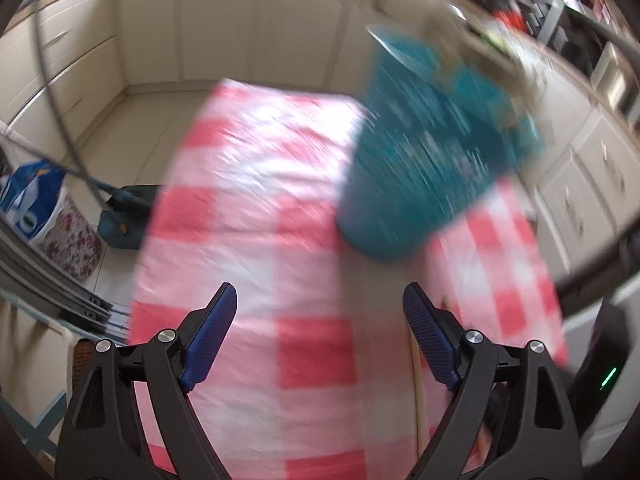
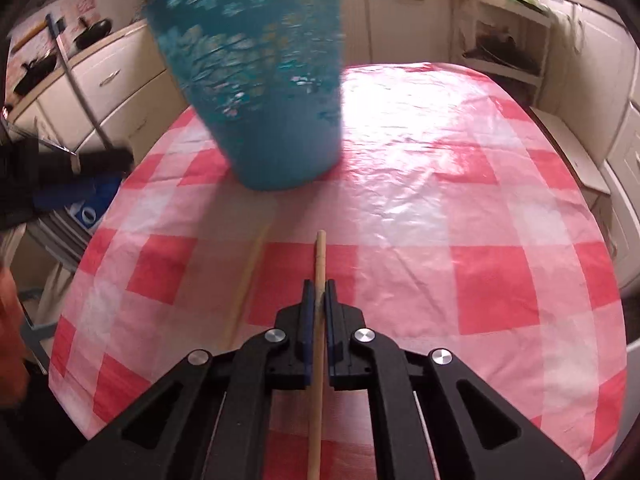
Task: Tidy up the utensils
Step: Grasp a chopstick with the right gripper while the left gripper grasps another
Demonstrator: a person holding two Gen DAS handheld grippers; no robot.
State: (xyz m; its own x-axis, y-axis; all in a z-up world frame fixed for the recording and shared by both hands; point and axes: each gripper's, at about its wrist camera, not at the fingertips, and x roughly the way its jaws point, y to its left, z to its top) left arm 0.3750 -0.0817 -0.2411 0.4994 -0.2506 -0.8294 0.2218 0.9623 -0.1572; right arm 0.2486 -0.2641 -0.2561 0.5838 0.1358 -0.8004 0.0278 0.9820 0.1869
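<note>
Looking down along both grippers, we see a table [image 2: 400,200] covered with a glossy red-and-white checked cloth, wrinkled and catching glare near its far end. Cream cabinets with drawers [image 2: 120,76] ring the room, and a pale tiled floor [image 1: 132,120] shows beyond the table's edge. Our right gripper [image 2: 319,292] is clamped on a wooden chopstick [image 2: 320,256], whose tip juts forward above the cloth. A second chopstick [image 2: 250,276] lies on the cloth just to its left. A teal patterned cup [image 2: 264,92] stands on the table farther ahead, blurred in both views. Our left gripper [image 1: 320,304] hangs over the cloth with its jaws spread wide, nothing between them.
</note>
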